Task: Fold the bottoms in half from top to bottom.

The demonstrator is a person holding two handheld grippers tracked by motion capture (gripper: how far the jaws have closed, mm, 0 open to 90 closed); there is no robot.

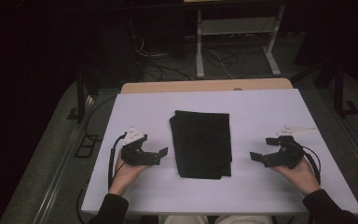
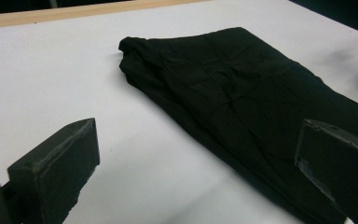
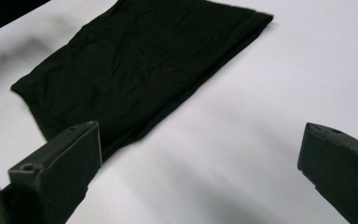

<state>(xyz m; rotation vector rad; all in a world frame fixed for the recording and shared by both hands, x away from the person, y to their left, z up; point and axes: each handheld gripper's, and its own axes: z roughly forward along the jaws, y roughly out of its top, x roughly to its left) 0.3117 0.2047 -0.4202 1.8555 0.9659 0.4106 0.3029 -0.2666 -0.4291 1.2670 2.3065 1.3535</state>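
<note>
Two hands rest at the near edge of a white table (image 1: 270, 102), each holding a black two-jaw gripper with its jaws spread wide and nothing between them. Between the left gripper (image 1: 161, 154) and the right gripper (image 1: 259, 149) lies a folded black cloth (image 1: 201, 143), flat, roughly rectangular, matte and faintly creased, apart from both. Beyond the white surface runs a pale wooden edge (image 1: 205, 86). No writing is legible.
</note>
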